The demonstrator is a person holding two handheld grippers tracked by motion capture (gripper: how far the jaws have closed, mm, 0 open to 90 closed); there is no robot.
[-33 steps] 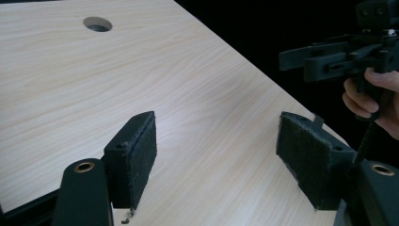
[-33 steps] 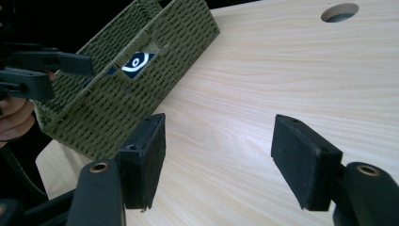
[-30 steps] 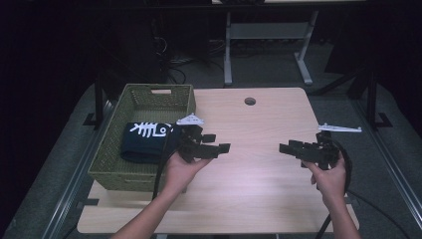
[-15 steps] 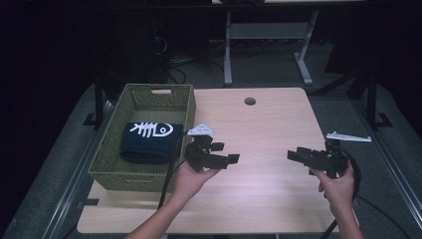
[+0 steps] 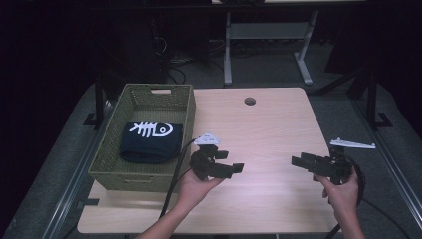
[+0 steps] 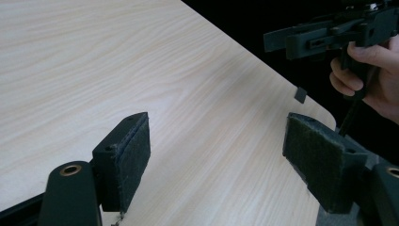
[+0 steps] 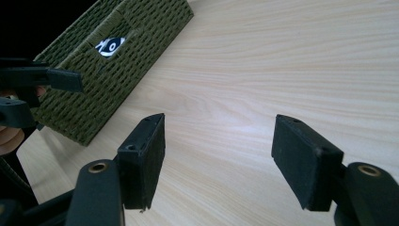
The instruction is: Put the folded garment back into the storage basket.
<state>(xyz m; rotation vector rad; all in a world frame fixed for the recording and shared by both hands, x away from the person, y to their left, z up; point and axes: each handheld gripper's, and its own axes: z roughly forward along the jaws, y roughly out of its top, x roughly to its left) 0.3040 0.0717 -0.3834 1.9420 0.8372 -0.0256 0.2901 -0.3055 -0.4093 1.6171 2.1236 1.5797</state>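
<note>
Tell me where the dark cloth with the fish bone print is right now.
In the high view the cloth lies inside the green basket at the table's left side, just left of the left tool.

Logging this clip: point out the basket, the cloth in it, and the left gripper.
basket (image 5: 185, 107): high view, right rim.
cloth (image 5: 149, 144): high view, dark middle below the fish-bone print.
left gripper (image 5: 232, 162): high view, between its open jaws.

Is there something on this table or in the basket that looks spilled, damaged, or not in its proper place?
Nothing stands out. The green woven basket sits upright at the table's left edge, with a folded dark cloth lying flat inside. Both tongs, left and right, are open and hold nothing.
</note>
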